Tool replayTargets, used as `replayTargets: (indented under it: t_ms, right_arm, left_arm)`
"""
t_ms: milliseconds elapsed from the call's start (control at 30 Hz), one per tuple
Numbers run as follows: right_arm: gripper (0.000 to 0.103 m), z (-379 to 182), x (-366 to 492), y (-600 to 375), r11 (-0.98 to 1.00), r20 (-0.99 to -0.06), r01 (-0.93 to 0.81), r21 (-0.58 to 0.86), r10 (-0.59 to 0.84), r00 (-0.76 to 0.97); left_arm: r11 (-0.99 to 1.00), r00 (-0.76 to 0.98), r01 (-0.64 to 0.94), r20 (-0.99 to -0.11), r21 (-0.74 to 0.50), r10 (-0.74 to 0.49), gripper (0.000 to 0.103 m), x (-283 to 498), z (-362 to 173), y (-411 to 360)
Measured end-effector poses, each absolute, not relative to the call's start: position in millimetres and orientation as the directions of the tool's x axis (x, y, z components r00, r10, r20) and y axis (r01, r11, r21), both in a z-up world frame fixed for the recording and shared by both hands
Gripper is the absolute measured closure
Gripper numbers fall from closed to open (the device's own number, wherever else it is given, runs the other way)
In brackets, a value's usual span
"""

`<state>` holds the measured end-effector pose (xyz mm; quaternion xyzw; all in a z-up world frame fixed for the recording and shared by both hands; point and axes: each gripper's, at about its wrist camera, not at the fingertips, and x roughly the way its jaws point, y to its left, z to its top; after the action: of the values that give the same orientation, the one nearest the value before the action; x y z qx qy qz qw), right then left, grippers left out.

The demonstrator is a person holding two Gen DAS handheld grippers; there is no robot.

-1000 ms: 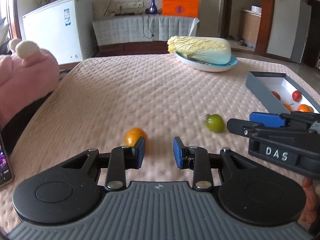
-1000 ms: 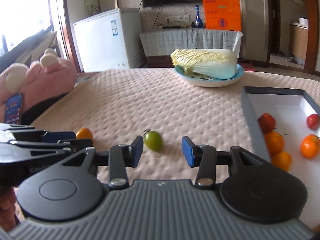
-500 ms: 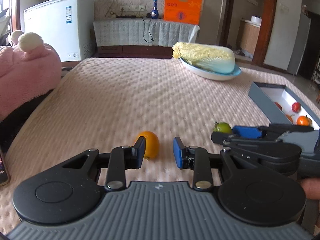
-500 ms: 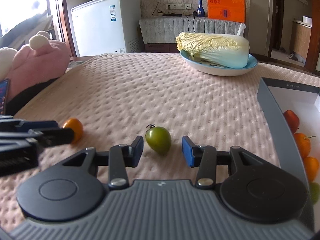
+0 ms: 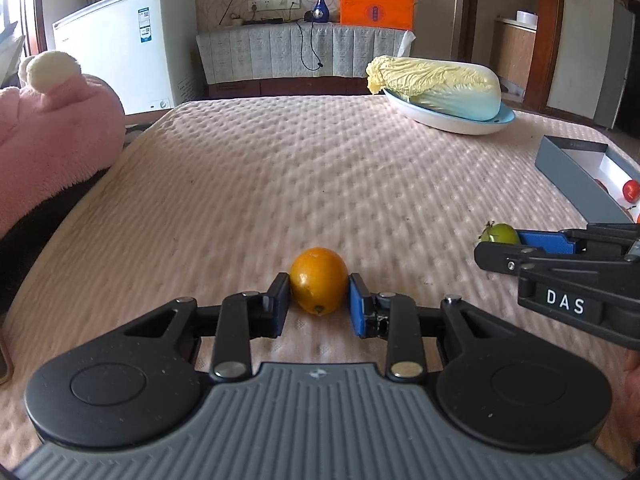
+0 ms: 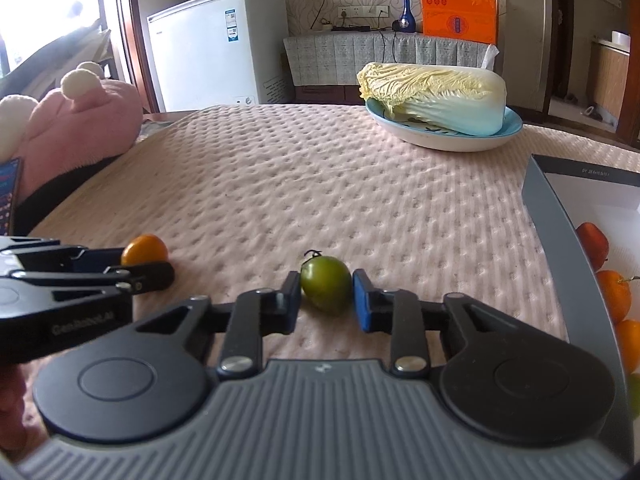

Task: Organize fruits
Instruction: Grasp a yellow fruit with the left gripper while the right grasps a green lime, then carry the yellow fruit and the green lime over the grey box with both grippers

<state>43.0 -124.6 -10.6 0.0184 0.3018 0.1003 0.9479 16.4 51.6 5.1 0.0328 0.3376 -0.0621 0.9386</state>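
Note:
An orange fruit (image 5: 319,286) lies on the pink quilted cloth, between the fingers of my left gripper (image 5: 319,306). The jaws stand open around it, about its own width apart. A green tomato (image 6: 325,283) lies between the fingers of my right gripper (image 6: 326,300), also open around it. The orange fruit (image 6: 144,249) shows in the right wrist view by the left gripper's fingertips (image 6: 158,274). The green tomato (image 5: 500,233) shows in the left wrist view at the right gripper's fingertips (image 5: 540,241). A grey box (image 6: 560,216) at the right holds several red and orange fruits (image 6: 612,294).
A Chinese cabbage (image 5: 436,84) lies on a blue plate (image 5: 448,120) at the back right. A pink plush toy (image 5: 48,128) sits at the left edge. A phone (image 6: 8,184) lies at the far left. A white freezer (image 5: 124,60) stands behind the table.
Both grippers moved forward and lower. The orange fruit now sits between the left fingers and the green tomato between the right fingers. Neither fruit has moved on the cloth.

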Motion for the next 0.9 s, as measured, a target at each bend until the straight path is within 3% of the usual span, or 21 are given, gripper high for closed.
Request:
replayTargets:
  t_ms: [533, 900]
  right_arm:
    - [0.073, 17.1, 8.6, -155.8, 0.975, -0.542, -0.198, 0.102, 0.221, 0.811]
    - [0.073, 58.2, -68.5, -211.7, 0.984, -0.383, -0.154, 0.092, 0.178, 0.907]
  left_arm:
    - [0.993, 0.779, 0.114, -0.621, 0.002, -0.088, 0.068, 8.6, 31.3, 30.7]
    - [0.985, 0.805, 0.169, -0.575, -0.014, -0.146, 0.068, -18.8, 74.3, -19.7]
